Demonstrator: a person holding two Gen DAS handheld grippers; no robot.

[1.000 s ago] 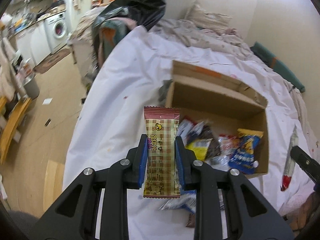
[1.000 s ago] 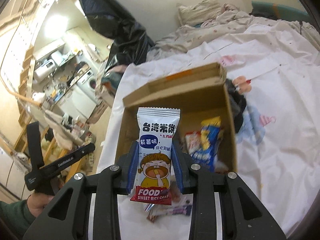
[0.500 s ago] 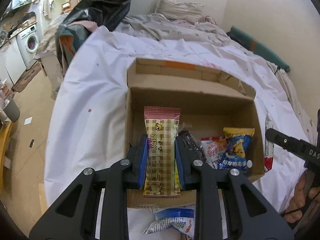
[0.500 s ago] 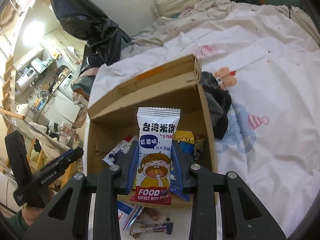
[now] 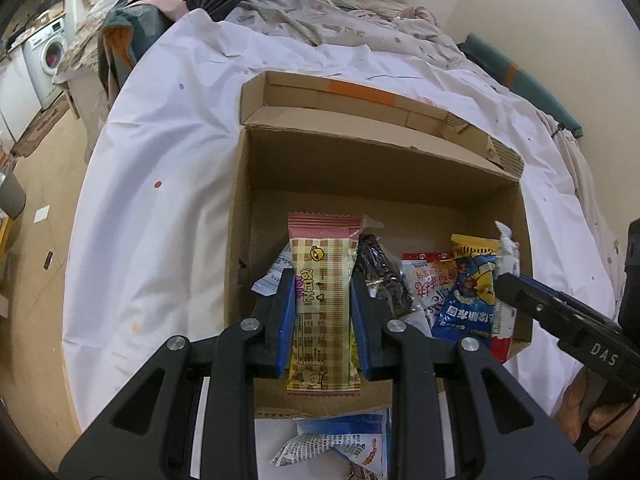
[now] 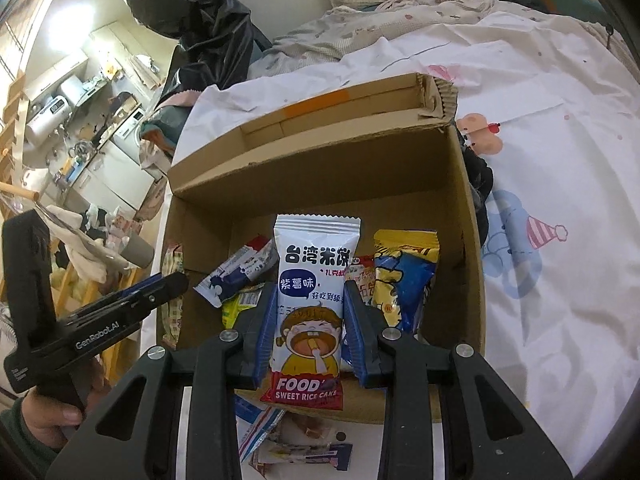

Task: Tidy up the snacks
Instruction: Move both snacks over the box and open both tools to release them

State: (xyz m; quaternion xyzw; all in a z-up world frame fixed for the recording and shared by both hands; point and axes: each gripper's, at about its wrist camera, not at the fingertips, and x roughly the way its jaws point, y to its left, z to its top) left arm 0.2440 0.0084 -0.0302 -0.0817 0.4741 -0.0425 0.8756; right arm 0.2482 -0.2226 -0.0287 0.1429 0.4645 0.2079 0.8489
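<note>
Black two-finger left gripper (image 5: 323, 316), lower centre, clamps an upright tan checked snack bar (image 5: 323, 312) edgewise, so it can drop cleanly. The right gripper (image 6: 308, 320) likewise pinches a white rice-cake packet (image 6: 314, 300). Both hang over the open brown cardboard box (image 5: 240, 208), mid-frame on the white bedsheet (image 5: 160, 168), which already holds several packets.

Left gripper (image 5: 323, 300) and right gripper (image 6: 310, 308) both point steeply downward, each clamped around a packet.
</note>
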